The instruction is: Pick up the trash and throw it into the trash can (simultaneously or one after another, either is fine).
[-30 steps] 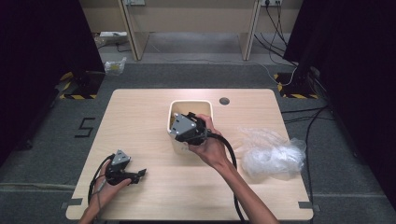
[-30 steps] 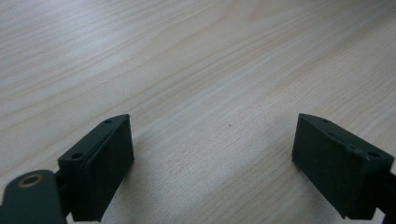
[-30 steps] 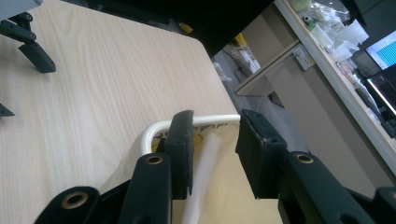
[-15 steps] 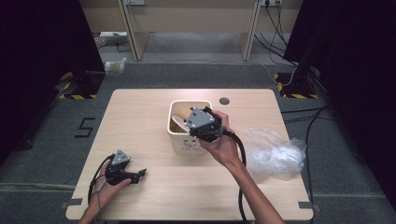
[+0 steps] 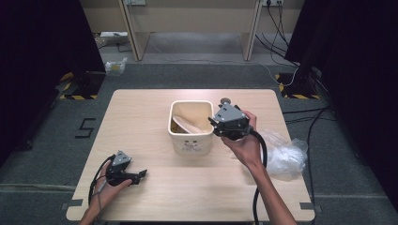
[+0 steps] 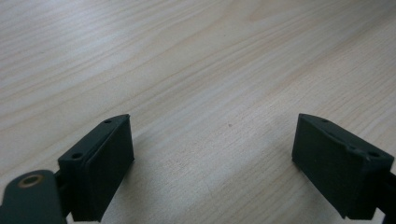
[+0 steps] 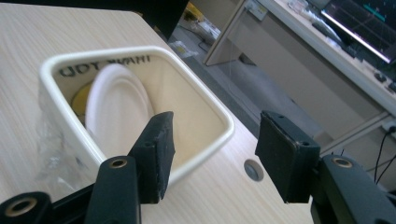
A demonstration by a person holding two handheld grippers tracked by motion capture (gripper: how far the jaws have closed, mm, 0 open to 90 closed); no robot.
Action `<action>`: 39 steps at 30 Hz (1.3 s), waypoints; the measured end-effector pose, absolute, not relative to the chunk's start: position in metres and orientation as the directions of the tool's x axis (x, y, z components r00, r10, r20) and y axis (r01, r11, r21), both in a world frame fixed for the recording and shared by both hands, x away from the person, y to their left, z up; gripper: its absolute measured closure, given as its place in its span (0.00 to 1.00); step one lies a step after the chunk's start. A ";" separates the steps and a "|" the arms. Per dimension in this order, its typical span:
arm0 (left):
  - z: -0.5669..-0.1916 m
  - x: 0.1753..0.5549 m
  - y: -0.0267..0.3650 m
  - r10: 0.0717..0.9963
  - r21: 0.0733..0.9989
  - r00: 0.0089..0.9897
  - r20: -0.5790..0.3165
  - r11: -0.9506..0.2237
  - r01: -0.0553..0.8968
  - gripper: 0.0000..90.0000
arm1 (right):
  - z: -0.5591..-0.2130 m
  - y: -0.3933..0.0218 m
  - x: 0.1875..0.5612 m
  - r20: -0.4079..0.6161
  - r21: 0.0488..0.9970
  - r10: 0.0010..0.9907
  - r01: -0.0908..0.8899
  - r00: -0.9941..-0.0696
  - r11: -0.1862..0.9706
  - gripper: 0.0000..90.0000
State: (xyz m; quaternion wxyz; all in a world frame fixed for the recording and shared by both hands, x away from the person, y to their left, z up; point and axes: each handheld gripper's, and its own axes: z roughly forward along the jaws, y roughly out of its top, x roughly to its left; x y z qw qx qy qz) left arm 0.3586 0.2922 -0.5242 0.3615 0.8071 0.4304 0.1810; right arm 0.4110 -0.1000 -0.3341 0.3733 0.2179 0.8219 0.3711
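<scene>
Dark carpet and black curtains surrounded a pale wooden table, where a cream square ceramic bin stood near the middle with a white round plastic lid leaning inside it. Just beside the bin's right rim, the right gripper had just been opening, nothing between its jaws; bin and lid lay to its left, nearer than to the left gripper, which rested spread and empty near the table's front-left edge.
</scene>
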 end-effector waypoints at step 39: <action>-0.524 0.359 0.292 0.825 0.739 0.565 -0.020 -0.368 0.565 0.13 | -0.427 -0.208 0.429 -0.261 0.678 0.817 0.505 -0.514 0.534 0.31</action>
